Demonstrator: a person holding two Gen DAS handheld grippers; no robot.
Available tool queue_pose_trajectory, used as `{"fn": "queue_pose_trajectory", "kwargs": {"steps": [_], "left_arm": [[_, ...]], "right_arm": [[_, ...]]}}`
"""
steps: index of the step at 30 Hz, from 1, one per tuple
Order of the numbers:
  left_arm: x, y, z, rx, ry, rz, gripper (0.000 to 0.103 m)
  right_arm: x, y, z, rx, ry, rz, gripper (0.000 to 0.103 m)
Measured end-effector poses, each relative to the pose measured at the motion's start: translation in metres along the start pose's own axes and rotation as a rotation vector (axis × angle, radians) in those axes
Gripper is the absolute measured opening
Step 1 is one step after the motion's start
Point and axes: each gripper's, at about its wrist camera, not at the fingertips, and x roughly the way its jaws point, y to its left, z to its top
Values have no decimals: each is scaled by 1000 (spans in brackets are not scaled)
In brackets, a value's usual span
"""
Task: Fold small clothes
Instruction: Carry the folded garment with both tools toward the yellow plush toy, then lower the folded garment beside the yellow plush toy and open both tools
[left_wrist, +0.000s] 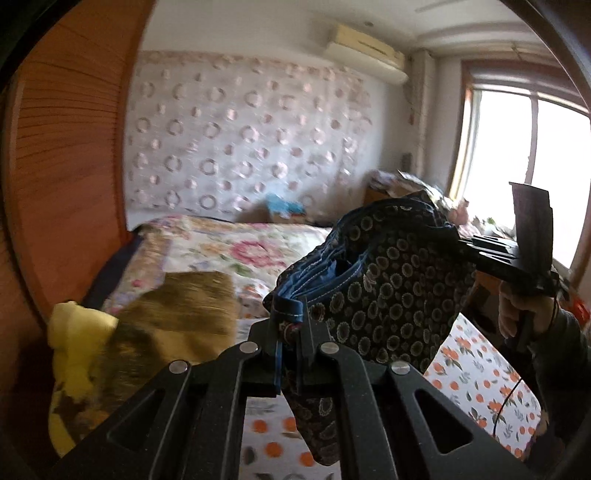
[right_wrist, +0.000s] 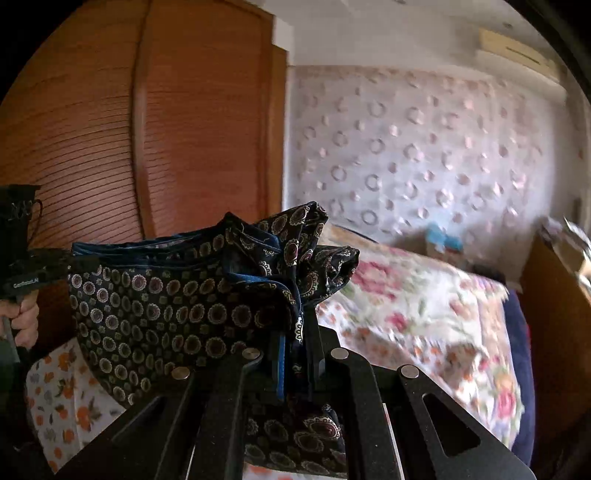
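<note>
the left gripper (left_wrist: 290, 343) is clenched on one blue-trimmed edge of a dark navy medallion-print garment (left_wrist: 388, 280), and the right gripper (right_wrist: 295, 354) is clamped on the opposite bunched edge. the garment hangs stretched between them in the air above the bed's orange-print sheet (left_wrist: 480, 384), with a floral quilt (left_wrist: 229, 247) behind it and a yellow-and-brown blanket (left_wrist: 147, 332) to the left.

Dark navy cloth garment (left_wrist: 388, 280) printed with pale circular medallions and blue-stitched hems; white bedsheet (left_wrist: 480, 373) with orange fruit print; pink floral quilt (right_wrist: 424, 314); yellow cloth (left_wrist: 70, 339).
</note>
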Motion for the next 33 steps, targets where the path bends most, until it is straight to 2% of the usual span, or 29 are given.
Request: {"fn": "queue_pose_trajectory", "kwargs": {"steps": [8,11,15,21,25,26,27,28,29,33], "left_arm": [[-23,55,-16,-85,-45,132,5],[-20,76,-31,-135,-20,171,5],[-11,98,-51,-152,28,232,5],[-8,122,-72,-192,74,278,5],[-6,126,-81,-200,103,295,5],[-4,128,-83,-204,110,296,5],[-3,130,-85,-207,117,300,5],[-2,130,-86,-210,121,304,5],[-4,131,-88,-212,124,307,5],[-4,133,-93,-213,127,322,5]], "right_arm": [[81,17,49,-201,22,101,7],[121,29,61,-258,42,131,7],[172,49,67,-342,70,151,7],[239,62,70,-372,105,166,8],[258,61,73,-342,90,136,11],[256,64,77,-326,91,122,15],[258,59,79,-299,94,112,28],[262,56,80,-270,97,115,47],[258,53,79,-249,95,118,59],[252,38,62,-210,120,130,59]]}}
